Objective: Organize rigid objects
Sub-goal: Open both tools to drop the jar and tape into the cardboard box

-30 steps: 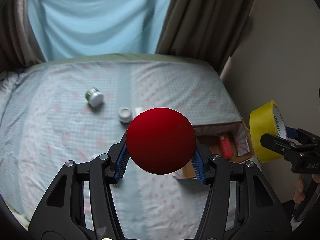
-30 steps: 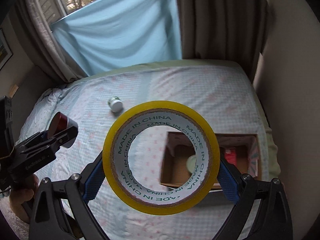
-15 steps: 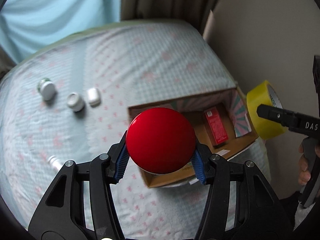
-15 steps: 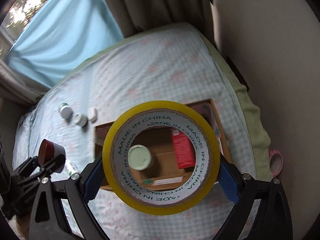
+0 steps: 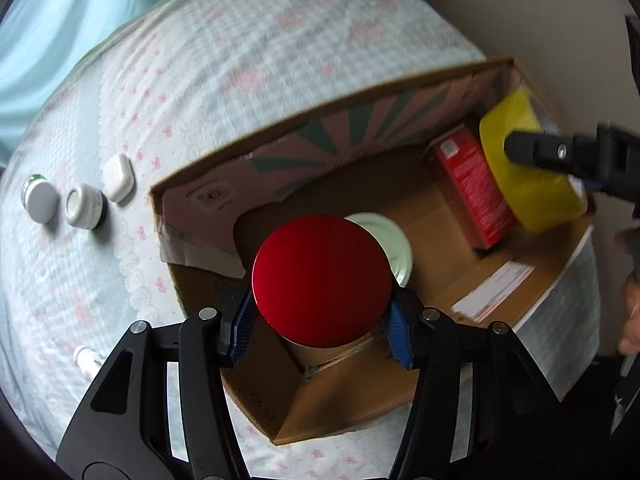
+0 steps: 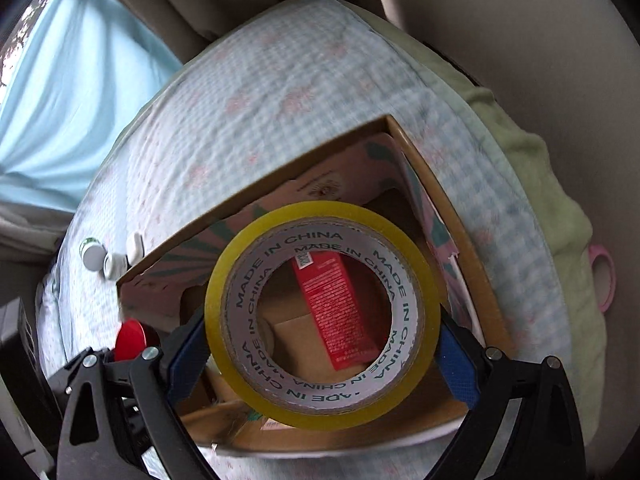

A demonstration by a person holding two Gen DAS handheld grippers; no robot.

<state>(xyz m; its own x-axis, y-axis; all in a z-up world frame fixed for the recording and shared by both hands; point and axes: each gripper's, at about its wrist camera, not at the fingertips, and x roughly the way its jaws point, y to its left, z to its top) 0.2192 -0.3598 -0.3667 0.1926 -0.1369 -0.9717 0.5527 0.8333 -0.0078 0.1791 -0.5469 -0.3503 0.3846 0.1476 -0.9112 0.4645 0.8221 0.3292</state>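
Both grippers loaded, held over the open cardboard box (image 5: 400, 384) on the bed (image 5: 240, 80).
Left gripper (image 5: 322, 322) clamps a red-lidded jar (image 5: 322, 280); right gripper (image 6: 322, 354) clamps a yellow tape roll (image 6: 322, 408); red carton (image 6: 336, 312) inside box; 3 small containers (image 5: 84, 204) on bed beside it.

Glossy red lid (image 5: 322, 280), matt cardboard box (image 5: 332, 408) — quilted cloth bedspread (image 5: 256, 56), shiny yellow tape roll (image 6: 322, 294)

- Red-lidded jar (image 5: 322, 282): round glossy lid up, above the open cardboard box (image 5: 360, 92).
- Yellow tape roll (image 6: 322, 294): on edge, "MADE IN CHINA" core, above the box's right end.
- Red carton (image 6: 334, 312): lying flat inside.
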